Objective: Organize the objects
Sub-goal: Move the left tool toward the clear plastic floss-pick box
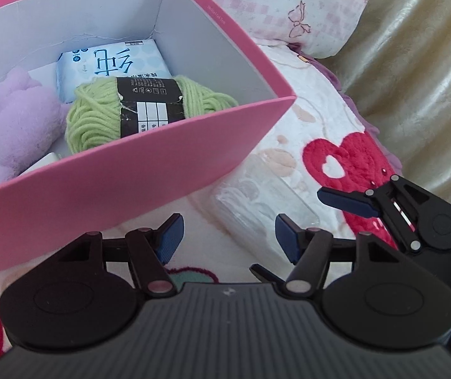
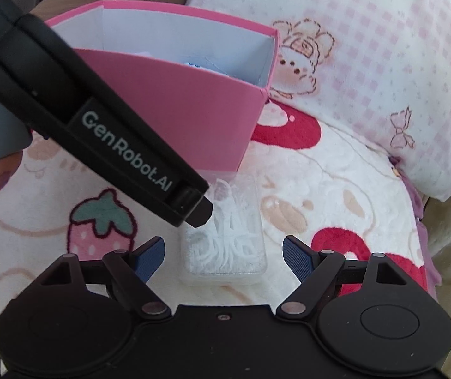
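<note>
I see a clear rectangular plastic case of white looped items (image 2: 225,237) lying flat on the fleece blanket printed with strawberries and red hearts (image 2: 336,173). Its long axis runs away from my right camera, the far short end touching or nearly touching the near wall of the open pink cardboard box with white inside (image 2: 178,117). From my left camera the same case (image 1: 263,202) runs diagonally, just beside the box's near right corner (image 1: 149,170).

The case sits straight ahead of my right gripper (image 2: 224,254), between its two blue-padded fingers, which are spread wide and touch nothing; the case's near end lies between the pads. My left gripper (image 1: 228,240) is also spread wide and holds nothing; the case lies ahead and slightly right of it, close to its right pad.

The left gripper comes in from the upper left of the right view, angled down, its tip (image 2: 194,208) over the case's far half. The right gripper shows at the lower right of the left view (image 1: 393,208), pointing left toward the case.

Inside the box lie a skein of light green yarn with a black label (image 1: 124,110), a lilac plush toy (image 1: 20,120) and a white-blue packet of tissues (image 1: 111,66). A pink-checked pillow (image 2: 367,47) lies beyond.
</note>
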Motion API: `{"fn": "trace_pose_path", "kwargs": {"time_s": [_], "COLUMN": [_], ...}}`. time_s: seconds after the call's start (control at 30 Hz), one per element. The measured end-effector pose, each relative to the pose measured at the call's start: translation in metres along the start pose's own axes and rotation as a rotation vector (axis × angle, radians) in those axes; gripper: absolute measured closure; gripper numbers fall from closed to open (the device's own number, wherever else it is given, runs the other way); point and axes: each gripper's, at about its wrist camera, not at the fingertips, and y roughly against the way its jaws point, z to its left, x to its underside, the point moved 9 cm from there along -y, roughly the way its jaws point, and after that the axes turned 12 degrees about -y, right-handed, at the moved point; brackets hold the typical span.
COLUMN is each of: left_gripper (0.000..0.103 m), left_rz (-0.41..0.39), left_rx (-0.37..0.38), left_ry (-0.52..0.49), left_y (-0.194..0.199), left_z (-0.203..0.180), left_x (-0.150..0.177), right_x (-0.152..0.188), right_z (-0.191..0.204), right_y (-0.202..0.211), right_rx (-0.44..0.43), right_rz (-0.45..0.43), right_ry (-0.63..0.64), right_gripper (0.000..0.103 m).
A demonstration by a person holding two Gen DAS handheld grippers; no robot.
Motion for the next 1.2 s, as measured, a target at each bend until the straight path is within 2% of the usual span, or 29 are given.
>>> {"fn": "trace_pose_path", "kwargs": {"time_s": [0.17, 0.3, 0.33, 0.37, 0.4, 0.43, 0.5, 0.83, 0.93, 1.07, 1.2], "left_gripper": [0.042, 0.046, 0.048, 0.049, 0.054, 0.060, 0.065, 0.065, 0.065, 0.065, 0.064], "left_rz": [-0.009, -0.026, -0.026, -0.026, -0.025, -0.020, -0.009, 0.037, 0.056, 0.022, 0.032], "left_rx": [0.014, 0.022, 0.023, 0.028, 0.039, 0.055, 0.069, 0.070, 0.071, 0.044, 0.061], "left_ry": [0.029, 0.047, 0.052, 0.058, 0.064, 0.066, 0.050, -0.006, -0.049, -0.090, -0.091], "left_y": [-0.008, -0.011, -0.013, -0.014, -0.014, -0.013, -0.009, 0.008, 0.018, 0.029, 0.026], "left_z": [0.002, 0.001, 0.001, 0.001, 0.000, -0.002, -0.006, -0.011, -0.015, -0.018, -0.023], "left_x": [-0.001, -0.002, -0.002, -0.002, -0.001, -0.001, 0.000, 0.018, 0.030, 0.036, 0.043], "right_x": [0.004, 0.008, 0.009, 0.009, 0.009, 0.010, 0.011, 0.027, 0.040, 0.058, 0.060], "right_z": [-0.010, -0.016, -0.017, -0.016, -0.014, -0.012, -0.008, 0.005, 0.015, 0.031, 0.036], "right_y": [-0.014, -0.021, -0.022, -0.021, -0.020, -0.018, -0.014, 0.004, 0.017, 0.032, 0.040], "right_rx": [0.001, -0.031, -0.046, -0.065, -0.086, -0.096, -0.102, -0.180, -0.194, -0.216, -0.208], "right_rz": [0.027, 0.049, 0.055, 0.063, 0.072, 0.081, 0.081, 0.118, 0.142, 0.156, 0.150], "right_ry": [-0.060, -0.133, -0.149, -0.159, -0.161, -0.155, -0.124, -0.036, 0.031, 0.155, 0.210], "right_gripper": [0.018, 0.020, 0.023, 0.031, 0.036, 0.037, 0.038, 0.038, 0.038, 0.038, 0.038]}}
